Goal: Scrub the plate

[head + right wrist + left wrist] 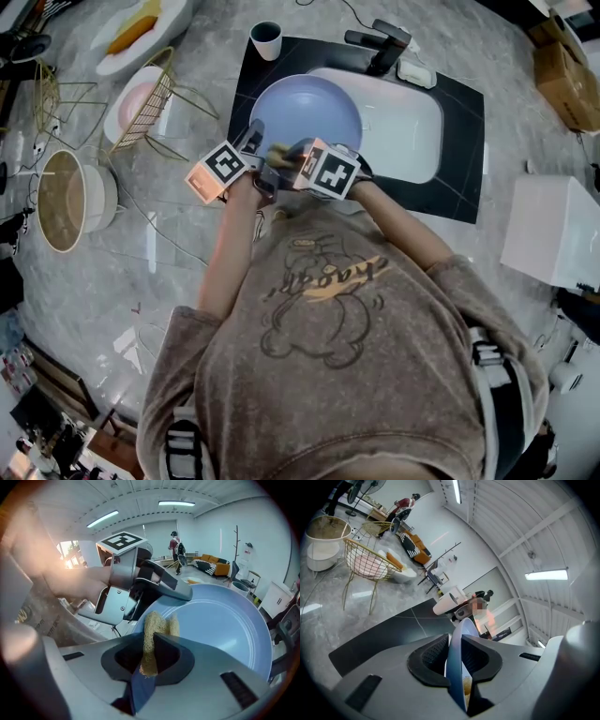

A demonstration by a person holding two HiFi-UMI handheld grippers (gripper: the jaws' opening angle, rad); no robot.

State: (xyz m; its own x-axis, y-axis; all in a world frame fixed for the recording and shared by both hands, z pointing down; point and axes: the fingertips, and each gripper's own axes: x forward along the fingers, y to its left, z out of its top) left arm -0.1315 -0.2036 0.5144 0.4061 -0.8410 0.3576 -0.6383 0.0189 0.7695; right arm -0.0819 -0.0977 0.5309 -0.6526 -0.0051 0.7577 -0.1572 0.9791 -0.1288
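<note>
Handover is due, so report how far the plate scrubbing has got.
Done: left gripper is shut on the rim of the blue plate, holding it over the sink. In hand: right gripper grips a loofah scrubber at the plate's near rim. Left: the wide face; no suds show there, so most scrubbing probably remains.

The plate (pixel 305 111) is pale blue and the sponge (pixel 150 630) straw-yellow. The bench (pixel 122 272) is grey marble veined white, with a white sink (pixel 408 131) in a black surround (pixel 461 141). The shirt (pixel 347 319) is brown with a cartoon print.
</note>
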